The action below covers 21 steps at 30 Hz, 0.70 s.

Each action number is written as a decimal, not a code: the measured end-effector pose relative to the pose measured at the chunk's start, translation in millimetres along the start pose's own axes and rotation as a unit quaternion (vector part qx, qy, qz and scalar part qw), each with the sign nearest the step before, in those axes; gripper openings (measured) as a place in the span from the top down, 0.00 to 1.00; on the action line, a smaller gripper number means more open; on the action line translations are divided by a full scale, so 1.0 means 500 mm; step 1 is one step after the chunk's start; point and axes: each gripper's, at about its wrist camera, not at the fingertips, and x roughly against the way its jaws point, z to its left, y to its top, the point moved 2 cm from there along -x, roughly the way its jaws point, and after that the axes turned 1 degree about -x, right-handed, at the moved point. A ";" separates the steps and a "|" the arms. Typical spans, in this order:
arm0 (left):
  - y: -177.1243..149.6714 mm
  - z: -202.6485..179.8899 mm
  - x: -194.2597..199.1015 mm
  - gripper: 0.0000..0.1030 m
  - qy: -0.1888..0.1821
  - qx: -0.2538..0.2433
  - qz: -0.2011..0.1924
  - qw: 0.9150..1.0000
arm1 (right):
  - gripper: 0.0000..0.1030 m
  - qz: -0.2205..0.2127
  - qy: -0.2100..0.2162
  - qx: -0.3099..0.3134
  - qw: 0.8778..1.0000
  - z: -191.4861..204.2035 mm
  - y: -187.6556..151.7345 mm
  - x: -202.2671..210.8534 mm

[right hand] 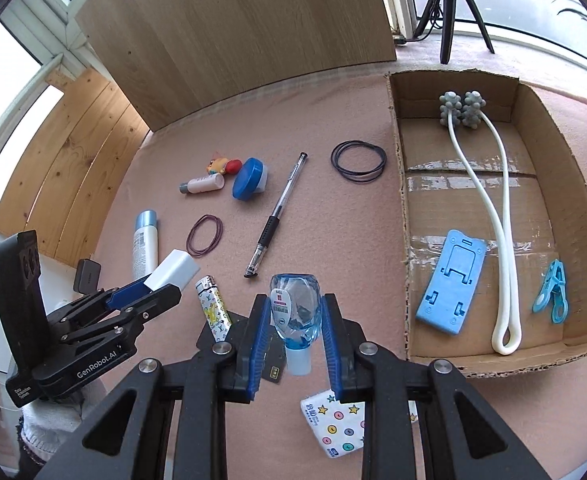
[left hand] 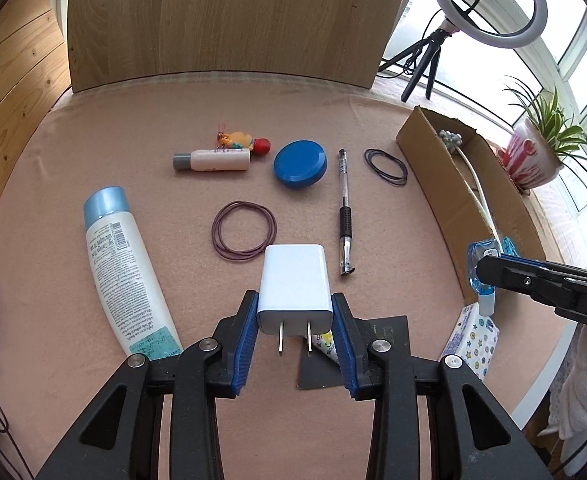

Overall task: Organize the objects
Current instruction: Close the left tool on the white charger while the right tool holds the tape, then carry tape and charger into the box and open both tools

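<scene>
Pink felt covers the table (left hand: 93,380). From the left wrist cam, the left gripper (left hand: 295,320) has its blue pads squeezed on both sides of a white plug (left hand: 294,288), prongs pointing back at the cam, lifted above the felt. Past it lies a purple band ring (left hand: 244,236). On the left is a big white bottle (left hand: 127,276) w/ a blue cap, lying flat. Farther back are a small pink bottle (left hand: 213,160), a little toy (left hand: 245,142) touching it, a blue round lid (left hand: 300,164), a pen (left hand: 344,212) and dark bands (left hand: 386,167). At the right sits a cardboard box (left hand: 445,176).

From the right wrist cam, the right gripper (right hand: 293,332) is closed partway on a clear blue bottle (right hand: 295,312), cap end toward the cam, pads touching both sides. It is over the felt, just left of the box (right hand: 397,208), not in it. Inside the box are a blue phone stand (right hand: 451,284), a white looped massager (right hand: 501,240) w/ grey knobby balls and a blue clip (right hand: 551,294). A patterned lighter (right hand: 213,312) lies just left of the gripper, and a tissue pack (right hand: 333,428) lies below it. The left gripper (right hand: 161,284) w/ the plug (right hand: 175,270) shows at the left.
</scene>
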 end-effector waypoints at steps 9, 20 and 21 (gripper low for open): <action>0.053 -0.125 -0.002 0.63 -0.039 -0.041 -0.015 0.998 | 0.78 -0.040 -0.018 -0.041 0.998 -0.101 0.011 0.075; 0.115 -0.296 -0.048 0.63 -0.072 -0.096 -0.019 0.993 | 0.78 -0.062 -0.047 -0.081 0.994 -0.213 0.034 0.114; 0.120 -0.308 -0.053 0.63 -0.074 -0.099 -0.019 0.992 | 0.78 -0.062 -0.049 -0.083 0.993 -0.220 0.036 0.114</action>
